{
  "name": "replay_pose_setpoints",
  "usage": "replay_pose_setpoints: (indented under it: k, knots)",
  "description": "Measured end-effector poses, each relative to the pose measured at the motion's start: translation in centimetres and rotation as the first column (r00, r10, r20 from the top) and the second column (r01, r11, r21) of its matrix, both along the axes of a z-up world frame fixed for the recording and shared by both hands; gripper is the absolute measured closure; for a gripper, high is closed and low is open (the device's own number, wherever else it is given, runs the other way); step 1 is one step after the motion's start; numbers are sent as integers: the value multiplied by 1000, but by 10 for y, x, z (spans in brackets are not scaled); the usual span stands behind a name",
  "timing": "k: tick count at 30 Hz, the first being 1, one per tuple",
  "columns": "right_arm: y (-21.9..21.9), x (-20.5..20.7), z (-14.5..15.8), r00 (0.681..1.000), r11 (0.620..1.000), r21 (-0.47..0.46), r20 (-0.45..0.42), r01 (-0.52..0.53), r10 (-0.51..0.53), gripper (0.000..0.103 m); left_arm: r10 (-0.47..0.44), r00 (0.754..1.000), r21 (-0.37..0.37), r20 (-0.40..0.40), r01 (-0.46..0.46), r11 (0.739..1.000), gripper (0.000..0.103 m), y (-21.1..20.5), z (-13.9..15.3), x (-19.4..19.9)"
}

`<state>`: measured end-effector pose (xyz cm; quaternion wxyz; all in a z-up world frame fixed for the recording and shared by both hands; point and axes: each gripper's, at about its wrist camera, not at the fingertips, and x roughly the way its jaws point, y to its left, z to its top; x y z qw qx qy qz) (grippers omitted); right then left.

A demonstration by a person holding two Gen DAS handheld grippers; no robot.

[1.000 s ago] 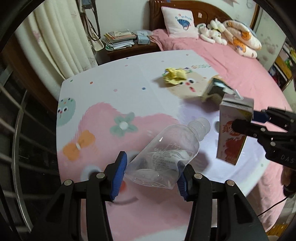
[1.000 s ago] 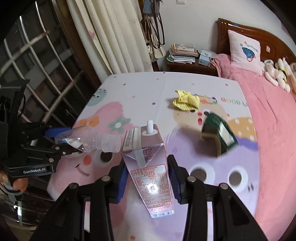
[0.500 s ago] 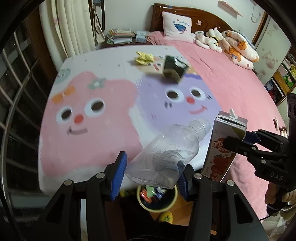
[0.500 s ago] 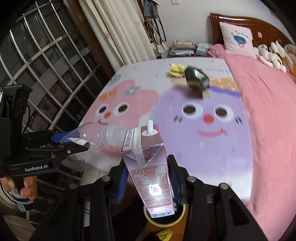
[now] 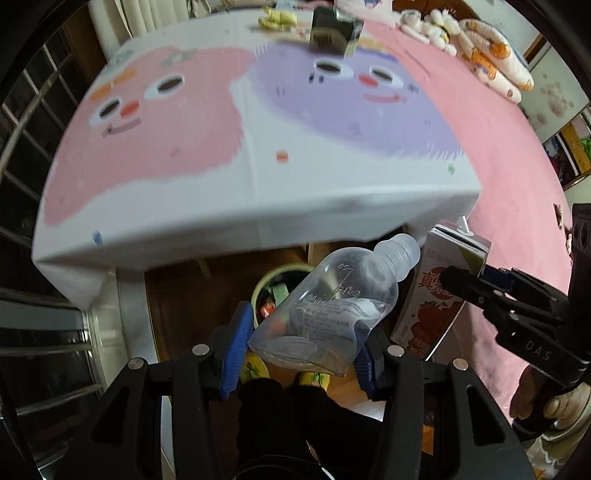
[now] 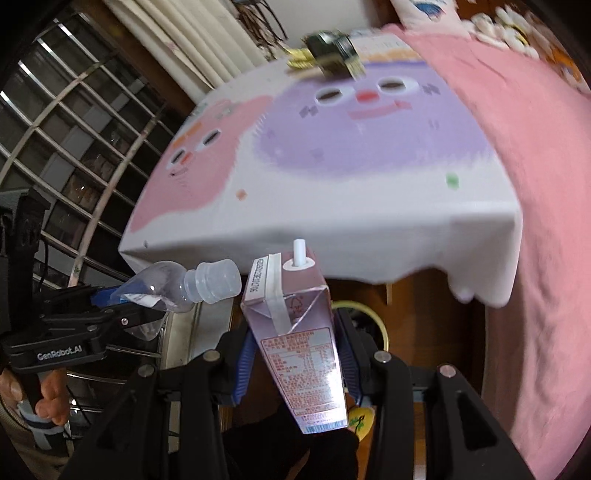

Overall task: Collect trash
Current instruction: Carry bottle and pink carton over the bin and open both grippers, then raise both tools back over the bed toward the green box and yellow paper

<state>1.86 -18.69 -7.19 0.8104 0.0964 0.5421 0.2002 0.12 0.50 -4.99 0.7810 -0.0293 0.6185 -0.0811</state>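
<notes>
My left gripper (image 5: 301,349) is shut on a clear plastic bottle (image 5: 332,310), neck pointing up and right; the bottle (image 6: 177,286) also shows in the right wrist view. My right gripper (image 6: 293,363) is shut on a pink strawberry milk carton (image 6: 295,339) with a white straw stub; the carton (image 5: 439,291) hangs beside the bottle. Both hang past the table's near edge, over a yellow-rimmed trash bin (image 5: 273,284) on the floor, holding some scraps; its rim (image 6: 364,308) peeks behind the carton. A dark green carton (image 5: 334,31) and a yellow crumpled wrapper (image 5: 275,18) lie at the table's far end.
The table (image 5: 258,206) wears a white cloth with pink and purple cartoon faces. A pink bed (image 5: 517,155) with plush toys runs along the right. A metal window grille (image 6: 74,122) and curtains stand on the left. A person's dark-clad legs and yellow slippers (image 5: 253,363) are below.
Both grippers have pulled back from above the tabletop to beyond its near edge and tilted downward, each still holding its item. The trash bin and floor have come into view beneath them.
</notes>
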Motion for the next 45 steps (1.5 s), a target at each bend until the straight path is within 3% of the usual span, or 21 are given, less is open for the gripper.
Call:
replay_pose_setpoints:
  k: [5,14,20,21,23,24,25,27,31,34,45]
  knots:
    - [3,-8,-48,997,999,-9,-54,49,-49,62,-13,999,9,-46,13,1000,54,-8,-46,-1]
    - [16,-1,-171,981,989,-30,-128,146,-148,62,-28,993,-3,-115,28,1000,54,-18,-171,5]
    - [29,10,-249,967,981,-67,-167,182,-191,61,-113,985,13,-134,116,993,53,-24,-250,10]
    - [29,11,-256,965,980,-78,-173,184,-195,61,-125,981,11,-148,128,992,50,-25,-260,11]
    - [33,13,-274,960,978,-99,-198,184,-200,61,-150,974,8,-169,153,988,28,-24,-278,13]
    - [35,15,-280,957,977,-109,-208,184,-203,60,-157,974,14,-165,162,987,10,-24,-285,14]
    - [36,15,-285,955,976,-117,-213,183,-205,57,-162,974,24,-160,168,986,4,-25,-291,14]
    - [37,15,-289,953,974,-132,-217,184,-210,52,-168,970,35,-173,177,984,4,-23,-302,16]
    - [37,12,-286,952,971,-145,-210,193,-221,51,-168,977,57,-131,176,983,4,-17,-301,15]
    - [35,9,-275,952,968,-146,-201,205,-232,51,-167,982,59,-83,172,983,4,-11,-282,12]
    - [44,12,-186,962,966,-152,-147,208,-230,51,-138,990,-4,25,138,990,1,13,-167,11]
